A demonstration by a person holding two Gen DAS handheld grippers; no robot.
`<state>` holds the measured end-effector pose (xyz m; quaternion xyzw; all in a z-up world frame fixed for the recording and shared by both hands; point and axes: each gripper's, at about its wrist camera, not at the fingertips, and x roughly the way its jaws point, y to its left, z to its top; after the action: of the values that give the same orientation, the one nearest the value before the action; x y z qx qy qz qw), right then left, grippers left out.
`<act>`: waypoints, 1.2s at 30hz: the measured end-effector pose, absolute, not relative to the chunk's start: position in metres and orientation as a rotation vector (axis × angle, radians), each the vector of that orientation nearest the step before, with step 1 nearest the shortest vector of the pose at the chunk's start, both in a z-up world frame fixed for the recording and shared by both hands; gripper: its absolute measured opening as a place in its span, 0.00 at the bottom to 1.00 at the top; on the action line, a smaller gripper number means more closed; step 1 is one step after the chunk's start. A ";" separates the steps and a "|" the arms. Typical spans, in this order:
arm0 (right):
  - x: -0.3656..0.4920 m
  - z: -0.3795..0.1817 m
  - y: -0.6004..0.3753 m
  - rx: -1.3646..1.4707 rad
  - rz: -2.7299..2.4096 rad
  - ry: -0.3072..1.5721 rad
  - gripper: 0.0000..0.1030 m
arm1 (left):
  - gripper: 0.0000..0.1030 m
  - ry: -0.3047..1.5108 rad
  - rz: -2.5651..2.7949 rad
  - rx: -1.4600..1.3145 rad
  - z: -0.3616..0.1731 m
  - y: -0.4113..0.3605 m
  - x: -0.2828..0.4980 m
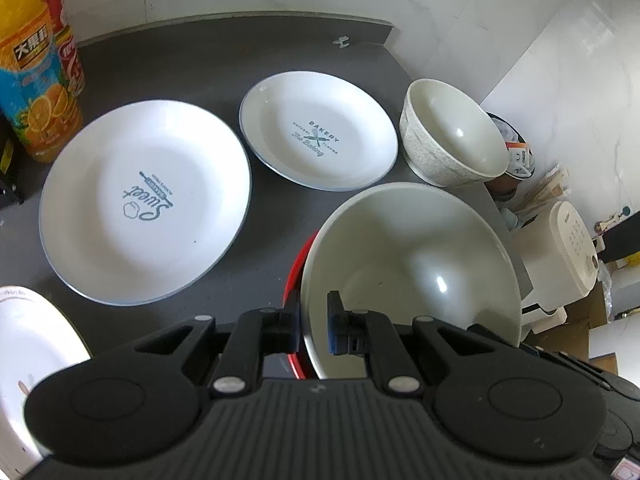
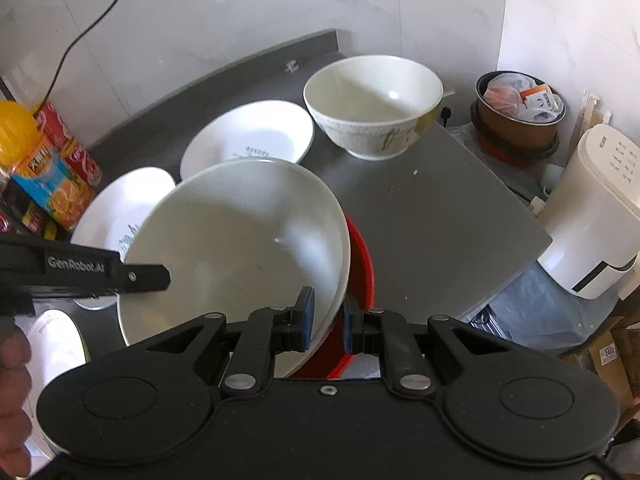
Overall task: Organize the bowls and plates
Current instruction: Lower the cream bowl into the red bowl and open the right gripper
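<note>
a large cream bowl [image 1: 412, 272] sits tilted inside a red bowl [image 1: 294, 276] near the front of the dark counter [image 1: 180, 60]. the left gripper [image 1: 313, 326] has its two fingers nearly closed on the cream bowl's near rim, one pad inside and one outside. the right gripper [image 2: 329, 320] pinches the opposite rim the same way, its outer finger between cream bowl and red bowl. behind lie a big plate [image 1: 146, 202] printed "sweet" and, just beside it, a smaller plate [image 1: 319, 130] printed "bakery". a patterned bowl [image 1: 452, 134] stands upright by the counter's right edge. an orange juice bottle [image 1: 34, 80] stands at far left
</note>
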<state>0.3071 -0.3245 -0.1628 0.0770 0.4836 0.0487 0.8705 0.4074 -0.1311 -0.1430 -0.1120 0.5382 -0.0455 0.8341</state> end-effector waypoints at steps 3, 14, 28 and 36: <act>0.307 -0.166 -0.326 0.159 0.099 1.019 0.14 | 0.09 1.155 -0.102 -0.238 -0.146 -0.131 0.409; 0.313 -0.173 -0.325 0.170 0.096 1.047 0.12 | 0.13 1.173 -0.103 -0.243 -0.140 -0.129 0.414; 0.322 -0.165 -0.330 0.239 0.061 1.073 0.19 | 0.24 1.123 -0.120 -0.222 -0.122 -0.111 0.421; 0.312 -0.153 -0.326 0.241 -0.011 1.050 0.25 | 0.45 1.098 -0.130 -0.203 -0.116 -0.100 0.421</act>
<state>0.3123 -0.3261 -0.1529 0.1149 0.4999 -0.0051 0.8584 0.4214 -0.1001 -0.1161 -0.0960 0.5204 -0.0617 0.8463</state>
